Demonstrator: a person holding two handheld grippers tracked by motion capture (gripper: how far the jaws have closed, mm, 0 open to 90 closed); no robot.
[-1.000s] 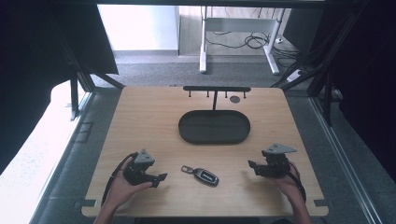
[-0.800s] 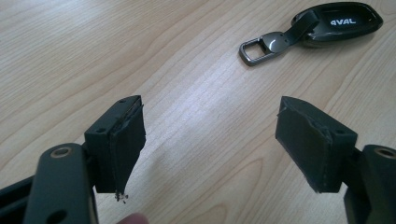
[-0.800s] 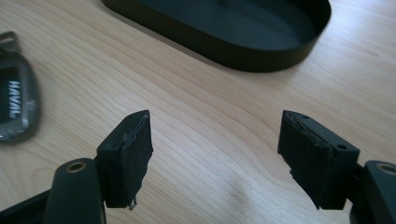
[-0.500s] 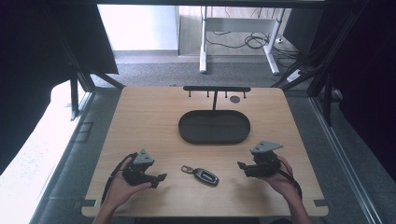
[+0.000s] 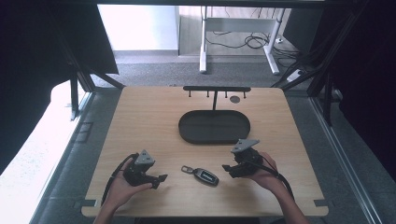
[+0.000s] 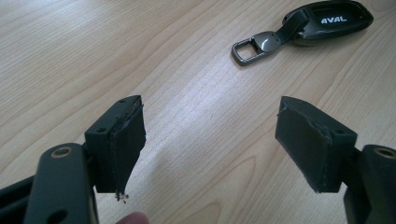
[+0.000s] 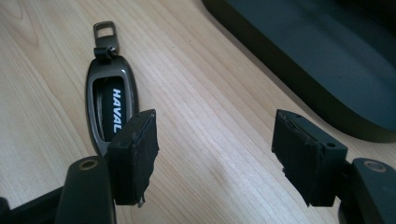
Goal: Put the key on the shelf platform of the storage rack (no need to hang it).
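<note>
On the wooden surface (image 5: 149, 116), the right tool (image 5: 229, 169), wide open and empty, had moved from four o'clock closer to the key fob (image 5: 203, 174) lying at six o'clock, probably to grasp it, while the left tool (image 5: 160, 179) waited open and empty.

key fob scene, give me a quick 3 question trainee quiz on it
1. True or false: the key fob lies inside the tray.
2. Which gripper is nearer the fob: A left, B right?
3. What word is printed on the fob?

Key:
1. False; it lies on the table, in front of the tray.
2. B.
3. HAVAL, readable in the right gripper view.
</note>
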